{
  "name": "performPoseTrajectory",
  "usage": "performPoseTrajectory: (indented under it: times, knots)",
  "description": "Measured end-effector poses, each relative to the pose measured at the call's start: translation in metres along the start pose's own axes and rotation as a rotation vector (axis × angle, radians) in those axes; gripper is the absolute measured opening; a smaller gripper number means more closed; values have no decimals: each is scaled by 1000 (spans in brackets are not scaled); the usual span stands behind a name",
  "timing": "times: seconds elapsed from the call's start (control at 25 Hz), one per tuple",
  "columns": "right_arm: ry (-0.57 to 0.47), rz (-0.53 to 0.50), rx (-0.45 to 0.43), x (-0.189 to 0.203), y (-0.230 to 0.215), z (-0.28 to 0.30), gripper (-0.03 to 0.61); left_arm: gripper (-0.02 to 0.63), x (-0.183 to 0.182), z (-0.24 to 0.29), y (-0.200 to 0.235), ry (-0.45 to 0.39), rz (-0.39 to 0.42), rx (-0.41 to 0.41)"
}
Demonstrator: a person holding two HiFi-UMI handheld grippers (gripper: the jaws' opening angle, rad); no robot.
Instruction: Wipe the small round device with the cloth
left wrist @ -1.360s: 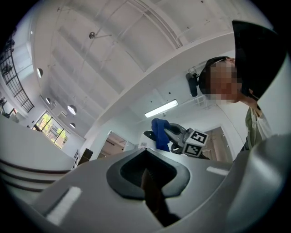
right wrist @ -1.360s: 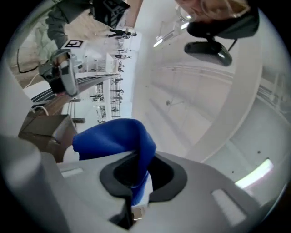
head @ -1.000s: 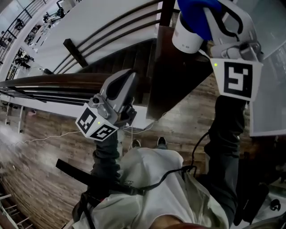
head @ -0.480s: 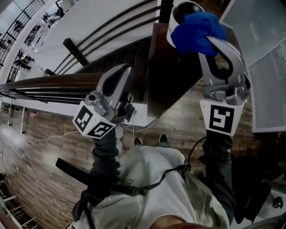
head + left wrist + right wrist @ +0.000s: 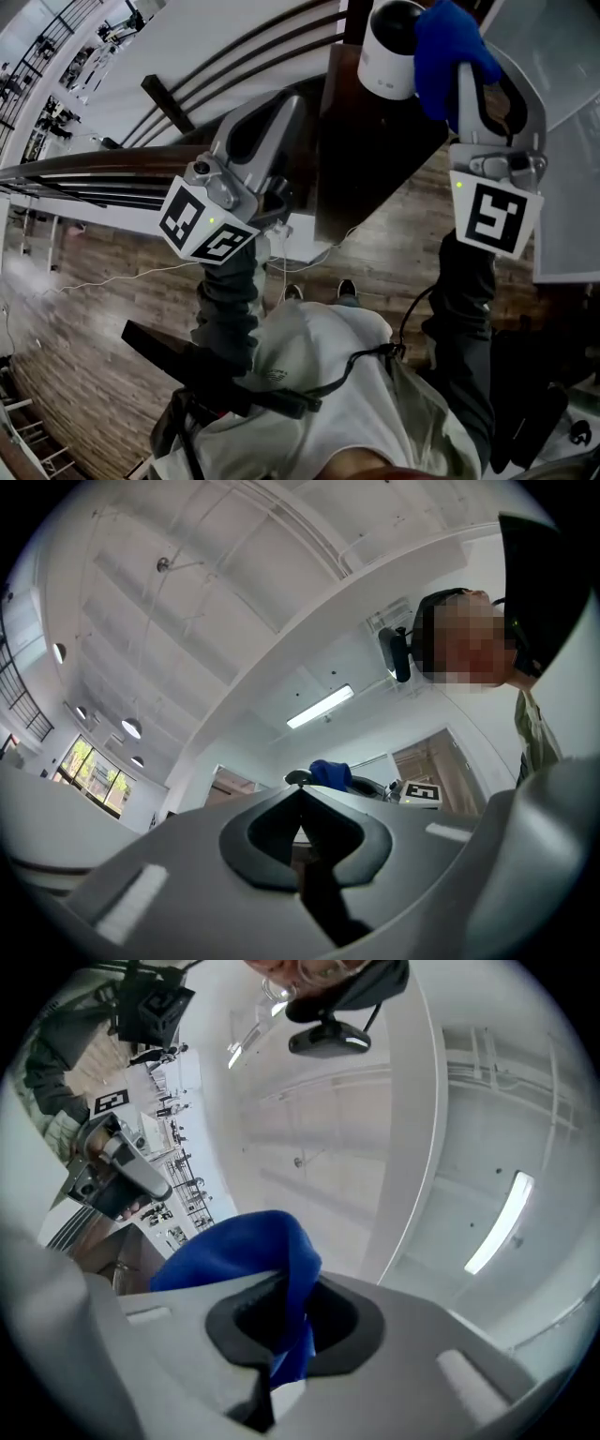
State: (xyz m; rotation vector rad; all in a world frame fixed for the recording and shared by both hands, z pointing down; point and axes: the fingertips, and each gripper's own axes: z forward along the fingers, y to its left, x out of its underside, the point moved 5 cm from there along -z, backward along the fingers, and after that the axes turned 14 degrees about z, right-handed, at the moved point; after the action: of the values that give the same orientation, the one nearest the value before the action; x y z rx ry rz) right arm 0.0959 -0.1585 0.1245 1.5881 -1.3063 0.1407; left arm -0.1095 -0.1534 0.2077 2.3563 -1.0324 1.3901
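The small round device point(image 5: 387, 56) is a white cylinder with a black top, standing on a dark wooden ledge point(image 5: 361, 155) at the top of the head view. My right gripper point(image 5: 448, 58) is shut on a blue cloth point(image 5: 446, 52), which presses against the device's right side. In the right gripper view the blue cloth point(image 5: 248, 1260) bulges out between the right gripper point(image 5: 286, 1283) jaws. My left gripper point(image 5: 286, 105) is shut and holds nothing, raised to the left of the device and apart from it. From the left gripper point(image 5: 300, 794) view, the cloth point(image 5: 330, 772) shows far off.
Dark railings point(image 5: 234, 52) run along a white wall at the upper left. Wooden flooring point(image 5: 84, 319) lies far below, with a white cable point(image 5: 122, 278) across it. A pale panel point(image 5: 562, 187) stands at the right. The person's shirt point(image 5: 328, 394) fills the lower middle.
The right gripper has slid the cloth off the device's top to its right side, baring the black top. The left gripper has risen and shifted right, nearer the ledge.
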Motion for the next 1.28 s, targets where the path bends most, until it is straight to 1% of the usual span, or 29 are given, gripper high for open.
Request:
performPoseTrajectory:
  times: [0.08,0.2,0.32,0.4,0.48,0.56,0.64,0.68,0.8,0.88,0.96,1.08,1.2,1.28]
  knots:
    - [42,20,-6,9,6,4,29,3,-1,4,-3,6,6,11]
    - [103,24,-27,21,19,-8,29,2,0,6,-8,8,-1,24]
    - [198,48,-77,39,26,-17,29,3,1,4,-11,11,-8,25]
    - [265,62,-77,46,15,-19,29,2,1,2,-13,10,-13,22]
    - [289,36,-47,42,-3,-11,29,2,0,1,-13,10,-15,18]
    - [274,-36,-26,26,-17,8,29,2,0,-1,-12,14,-15,12]
    - [221,-136,-16,3,-19,33,29,2,1,-4,-11,20,-19,1]
    - [193,-190,-25,-8,-16,45,29,3,3,-6,-11,22,-24,-7]
    - [176,-362,-117,-21,7,72,29,2,11,-9,-12,30,-40,-21]
    - [179,-450,-147,-22,18,75,29,3,13,-11,-12,40,-34,-26]
    - [179,-493,-163,-25,23,71,29,2,12,-13,-11,44,-24,-37]
    - [155,-543,-227,-31,43,67,29,2,9,-15,-7,42,-16,-60]
    - [190,-667,-285,-23,71,58,29,2,14,-16,-10,59,-23,-75]
    - [204,-722,-288,-17,79,51,29,2,17,-15,-12,71,-28,-75]
